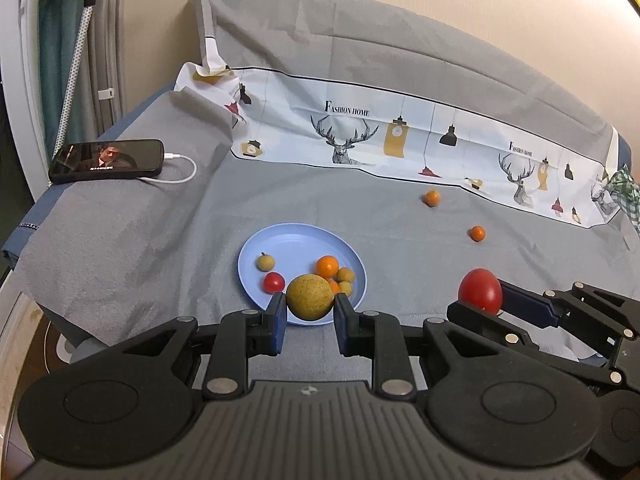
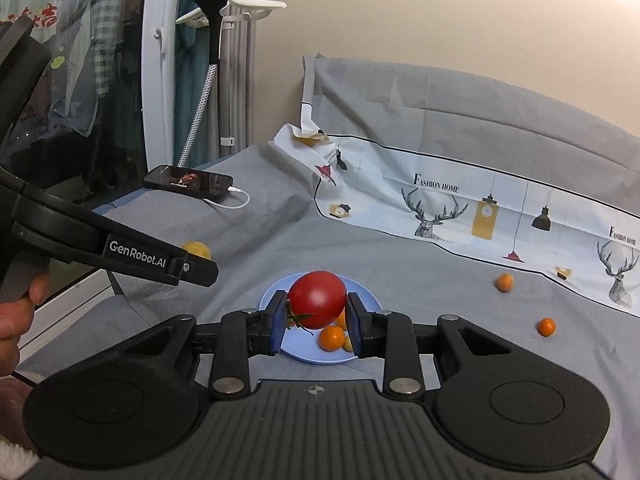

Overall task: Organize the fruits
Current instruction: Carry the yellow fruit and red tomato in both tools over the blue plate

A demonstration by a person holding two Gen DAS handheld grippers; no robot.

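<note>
A blue plate (image 1: 292,240) on the grey cloth holds an orange (image 1: 327,266), a small tomato (image 1: 273,282) and several small yellow-green fruits. My left gripper (image 1: 310,314) is shut on a round yellow-green fruit (image 1: 310,297) over the plate's near rim. My right gripper (image 2: 316,320) is shut on a large red tomato (image 2: 318,298) above the plate (image 2: 368,300); it also shows in the left wrist view (image 1: 480,290). Two small oranges (image 1: 432,198) (image 1: 477,233) lie loose on the cloth to the right.
A phone (image 1: 106,160) with a white charging cable lies at the far left. A printed white cloth (image 1: 400,136) runs along the back against a grey cushion. A garment steamer (image 2: 212,12) and curtain stand at the left.
</note>
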